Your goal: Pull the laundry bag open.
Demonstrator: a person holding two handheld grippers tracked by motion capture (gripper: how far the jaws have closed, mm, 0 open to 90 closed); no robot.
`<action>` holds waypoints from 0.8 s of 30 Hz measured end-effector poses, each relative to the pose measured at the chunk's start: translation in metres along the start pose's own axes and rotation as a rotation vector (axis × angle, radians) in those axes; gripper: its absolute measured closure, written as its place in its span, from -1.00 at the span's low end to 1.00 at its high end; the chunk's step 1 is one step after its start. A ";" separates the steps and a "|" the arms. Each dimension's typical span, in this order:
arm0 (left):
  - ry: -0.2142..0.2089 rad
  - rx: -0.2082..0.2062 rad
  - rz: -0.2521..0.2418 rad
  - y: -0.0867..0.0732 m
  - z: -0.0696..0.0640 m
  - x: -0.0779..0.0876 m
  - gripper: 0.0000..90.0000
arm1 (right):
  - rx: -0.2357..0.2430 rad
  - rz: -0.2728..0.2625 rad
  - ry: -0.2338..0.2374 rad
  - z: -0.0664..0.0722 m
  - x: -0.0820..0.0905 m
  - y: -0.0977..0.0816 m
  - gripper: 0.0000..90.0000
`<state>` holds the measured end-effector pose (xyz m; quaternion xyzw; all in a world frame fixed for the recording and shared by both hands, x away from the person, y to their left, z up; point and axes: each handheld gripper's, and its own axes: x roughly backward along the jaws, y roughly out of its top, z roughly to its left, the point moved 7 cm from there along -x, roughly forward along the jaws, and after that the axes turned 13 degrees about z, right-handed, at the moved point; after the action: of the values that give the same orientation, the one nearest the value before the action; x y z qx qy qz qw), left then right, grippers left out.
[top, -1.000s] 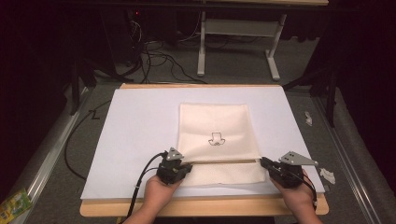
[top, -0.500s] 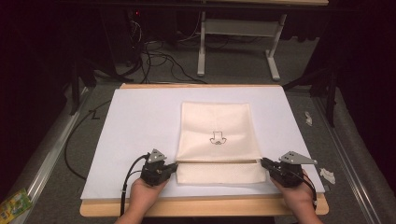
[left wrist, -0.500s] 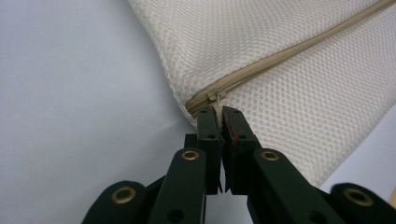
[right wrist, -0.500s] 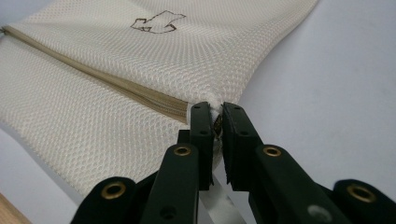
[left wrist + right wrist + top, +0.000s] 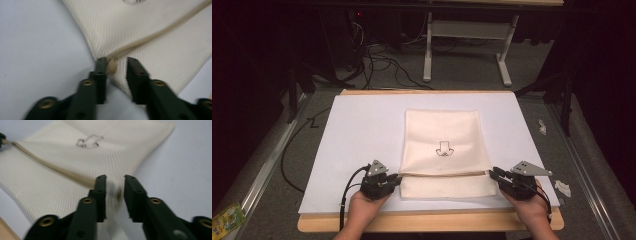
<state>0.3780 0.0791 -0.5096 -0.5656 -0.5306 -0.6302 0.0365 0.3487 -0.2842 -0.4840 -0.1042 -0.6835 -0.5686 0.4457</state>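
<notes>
Cream drawstring bag was laid flat on the bench; its cord was stretched crosswise between left tongs and right tongs, each narrowly parted around a cord end.

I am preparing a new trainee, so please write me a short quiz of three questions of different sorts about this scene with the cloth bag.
1. True or false: the cream cloth bag lies flat on the white sheet.
2. Multiple choice: where does the small dark print sit on the bag? A) near the middle B) at the far left corner C) on the near folded strip
3. Fill in: a thin tan ___ runs across the near part of the bag between the left gripper and the right gripper.

Key
1. True.
2. A.
3. Cord; in each gripper view an end of it lies between the open fingers.
</notes>
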 end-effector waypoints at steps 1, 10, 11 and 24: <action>0.006 0.003 -0.039 0.004 0.003 0.006 0.31 | -0.001 -0.021 0.011 0.000 0.002 0.003 0.39; 0.344 -0.057 -0.097 -0.005 0.072 0.050 -0.52 | -0.101 -0.078 -0.201 -0.068 0.024 -0.003 -0.43; 0.364 -0.044 -0.083 -0.010 0.080 0.054 -0.60 | -0.126 -0.076 -0.221 -0.080 0.027 -0.008 -0.49; 0.363 -0.023 -0.049 -0.016 0.079 0.057 -0.87 | -0.165 -0.053 -0.248 -0.093 0.030 -0.021 -0.61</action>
<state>0.4006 0.1733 -0.4928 -0.4299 -0.5215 -0.7288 0.1100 0.3635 -0.3835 -0.4803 -0.1919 -0.6866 -0.6172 0.3328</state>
